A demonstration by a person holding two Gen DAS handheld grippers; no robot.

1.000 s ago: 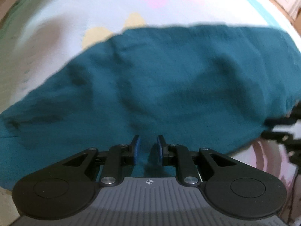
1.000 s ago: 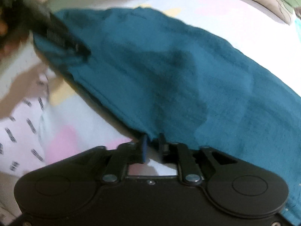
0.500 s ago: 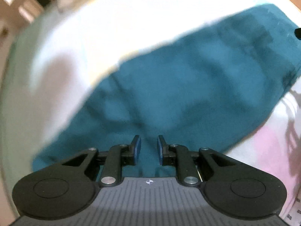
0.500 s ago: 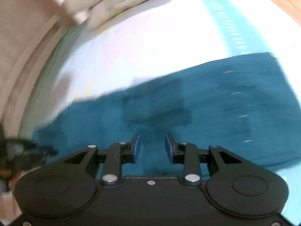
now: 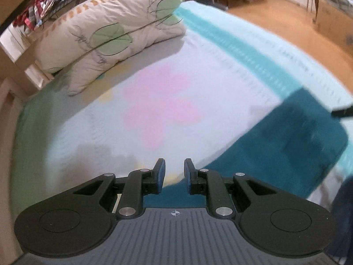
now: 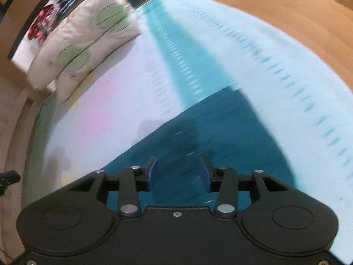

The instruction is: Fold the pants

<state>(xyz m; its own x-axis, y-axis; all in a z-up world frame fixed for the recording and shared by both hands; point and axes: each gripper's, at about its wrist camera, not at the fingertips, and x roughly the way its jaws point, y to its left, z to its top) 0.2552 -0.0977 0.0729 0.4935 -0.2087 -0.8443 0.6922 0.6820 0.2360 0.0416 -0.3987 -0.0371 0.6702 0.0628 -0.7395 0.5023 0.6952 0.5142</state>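
Observation:
The teal pants (image 5: 286, 145) lie flat on the bed, stretching from under my left gripper to the right. In the right wrist view they (image 6: 220, 137) fill the area ahead of the fingers. My left gripper (image 5: 174, 172) is open and empty, above the near edge of the pants. My right gripper (image 6: 178, 172) is open wider and empty, hovering over the pants. A dark tip of the right gripper (image 5: 342, 111) shows at the right edge of the left wrist view.
The bed sheet (image 5: 158, 110) is white with pink patches and a turquoise stripe (image 6: 183, 61). A folded quilt with green leaf print (image 5: 106, 28) lies at the head of the bed. A wooden floor (image 6: 286, 11) lies beyond the bed's edge.
Both grippers have let go of the pants, lifted and tilted up, so the quilt and floor now show. The right gripper's fingers have opened wider.

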